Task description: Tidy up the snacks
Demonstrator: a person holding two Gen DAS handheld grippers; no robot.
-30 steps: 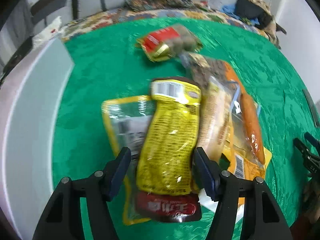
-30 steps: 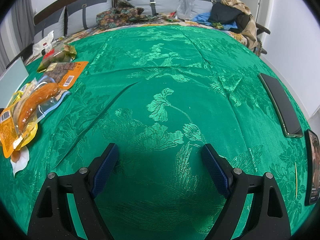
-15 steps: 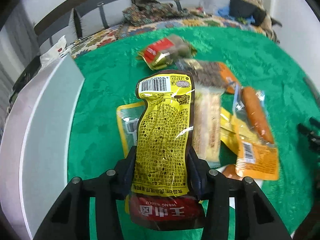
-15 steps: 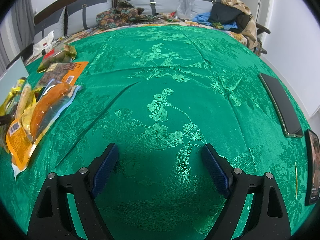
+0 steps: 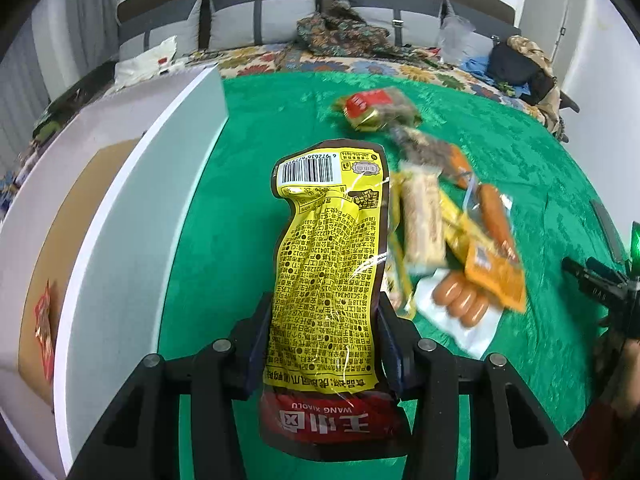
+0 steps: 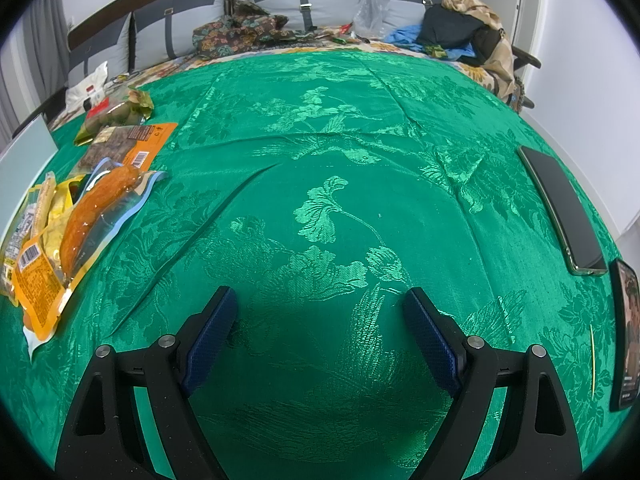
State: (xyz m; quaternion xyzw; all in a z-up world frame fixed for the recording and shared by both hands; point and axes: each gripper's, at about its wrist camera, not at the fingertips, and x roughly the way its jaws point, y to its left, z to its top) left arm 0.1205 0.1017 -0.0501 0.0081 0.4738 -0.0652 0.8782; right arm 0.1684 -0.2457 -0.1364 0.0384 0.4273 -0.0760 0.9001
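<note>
**A:** Between the pads of your left tool [image 5: 322,334] sat the yellow packet [image 5: 328,280], pinched across its lower half and lifted off the green surface [image 5: 240,208]. Its barcode end pointed away from you, its red end hung toward the camera. The white box [image 5: 132,216] stood just to your left, its cardboard floor already carrying a red packet [image 5: 43,320].

**B:** And my right tool [image 6: 320,332]?

**A:** It was spread wide over bare cloth with nothing between its pads, well apart from the snack pile [image 6: 76,208] at its left. You had no need of it for this step, I judged.

**B:** So how should I have carried the packet over?

**A:** You held a slack, slippery pouch by its edges, so it would likely buckle or slide if you swung fast. My advice was to keep the squeeze steady, raise the packet above the box wall before crossing, then lower it flat onto the cardboard beside the red one before letting go. The sausages [image 5: 460,300] and the other packets [image 5: 424,224] lay close on your right, so a leftward path looked cleanest.
</note>
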